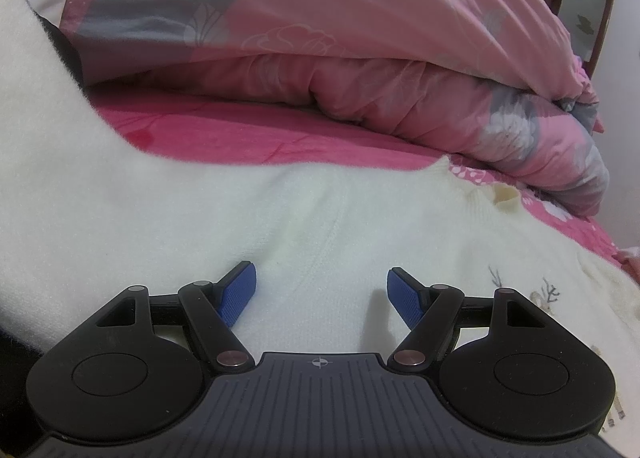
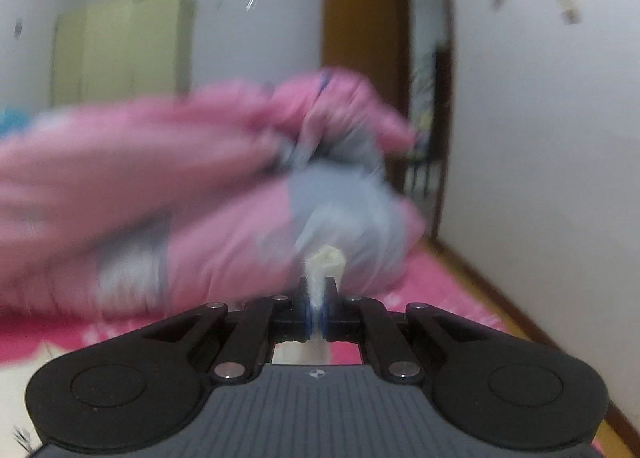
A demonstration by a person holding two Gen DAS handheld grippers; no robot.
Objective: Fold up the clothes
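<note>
Now, starting at your left: your left tool (image 1: 322, 290) hovers just above the white knit sweater (image 1: 280, 218) with its blue pads (image 1: 240, 292) spread wide and nothing between them; the sweater lies flat across the bed's pink sheet (image 1: 240, 126), one part of it rising up the left edge of that view, and small embroidered deer (image 1: 544, 292) show on the knit to the right; behind it the pink floral quilt (image 1: 360, 38) is heaped well clear of the garment.

Further right, your right tool (image 2: 316, 298) is pressed together on a bunched cream fold of the sweater (image 2: 323, 262), which pokes up between the jaws; this view is smeared by motion, so you cannot tell exactly which edge you hold; the quilt (image 2: 160, 178) fills the background, with a yellow-green wardrobe (image 2: 120, 46) and a brown door (image 2: 360, 18) beyond.

Expect the knit to be light, soft and stretchy, likely to sag and drag rather than slide; it should not slip from the pads, yet a thin pinch may pull the weave out of shape; you would do best to take the hem or shoulder seam with the free tool, both layers at once, and carry the two corners level.
</note>
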